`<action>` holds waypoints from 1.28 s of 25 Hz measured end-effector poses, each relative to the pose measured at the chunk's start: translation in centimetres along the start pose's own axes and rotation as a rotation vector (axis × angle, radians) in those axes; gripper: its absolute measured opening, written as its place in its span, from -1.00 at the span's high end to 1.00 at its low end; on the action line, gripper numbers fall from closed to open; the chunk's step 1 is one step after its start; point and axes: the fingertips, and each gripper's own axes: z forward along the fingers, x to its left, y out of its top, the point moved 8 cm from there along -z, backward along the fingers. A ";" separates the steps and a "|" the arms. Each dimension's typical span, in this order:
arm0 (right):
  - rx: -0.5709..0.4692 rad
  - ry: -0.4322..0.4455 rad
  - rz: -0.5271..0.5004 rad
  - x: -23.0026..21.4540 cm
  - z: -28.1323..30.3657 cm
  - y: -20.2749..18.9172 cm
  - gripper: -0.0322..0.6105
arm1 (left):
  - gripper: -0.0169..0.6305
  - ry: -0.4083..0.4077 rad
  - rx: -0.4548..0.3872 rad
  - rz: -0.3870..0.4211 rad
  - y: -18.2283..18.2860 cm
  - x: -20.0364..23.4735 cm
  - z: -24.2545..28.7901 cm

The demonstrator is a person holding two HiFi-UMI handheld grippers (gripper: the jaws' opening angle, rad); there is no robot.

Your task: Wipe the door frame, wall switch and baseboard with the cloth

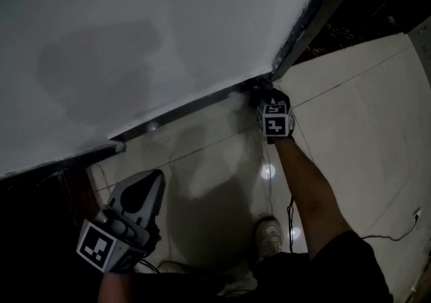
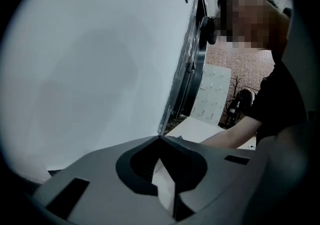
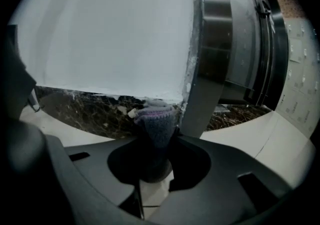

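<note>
My right gripper (image 3: pixel 157 134) is shut on a purple-grey cloth (image 3: pixel 156 121). The bunched cloth presses against the dark marbled baseboard (image 3: pixel 95 109) at the foot of the white wall (image 3: pixel 115 34), right beside the metal door frame (image 3: pixel 212 69). In the head view the right gripper (image 1: pixel 269 96) reaches down to the corner where the baseboard (image 1: pixel 188 110) meets the door frame (image 1: pixel 306 29). My left gripper (image 1: pixel 145 194) is held back low at the left, jaws together with nothing in them. Its own view shows the left gripper (image 2: pixel 160 139) pointing along the wall (image 2: pixel 100 69). No wall switch is visible.
Pale glossy floor tiles (image 1: pixel 350 106) spread to the right of the frame. A shoe (image 1: pixel 269 236) stands on the floor below my right arm, and a thin cable (image 1: pixel 387 234) trails at the lower right. A person in a black top (image 2: pixel 277 99) bends beside the wall.
</note>
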 end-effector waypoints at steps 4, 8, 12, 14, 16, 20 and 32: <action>-0.043 0.072 -0.091 4.1 -1.9 1.1 0.61 | 0.94 -0.018 -0.035 -0.035 0.8 -0.4 -0.9; -0.056 0.221 -0.146 10.1 -4.1 0.8 0.62 | 0.94 -0.026 -0.075 -0.067 1.7 -0.8 -2.2; -0.092 0.411 -0.244 17.9 -6.6 1.3 0.62 | 0.94 0.001 -0.108 -0.092 2.6 -1.0 -4.0; -0.108 0.486 -0.290 21.5 -7.6 1.3 0.62 | 0.94 0.016 -0.090 -0.061 2.4 -1.2 -4.9; -0.116 0.553 -0.319 24.8 -8.2 1.3 0.62 | 0.94 0.035 -0.070 -0.042 2.0 -0.9 -6.1; -0.155 0.686 -0.411 31.7 -9.5 1.7 0.62 | 0.95 0.072 -0.054 -0.003 1.5 -0.2 -9.0; -0.116 0.787 -0.326 45.0 -7.6 1.7 0.62 | 0.94 0.127 -0.064 -0.080 1.7 1.5 -14.6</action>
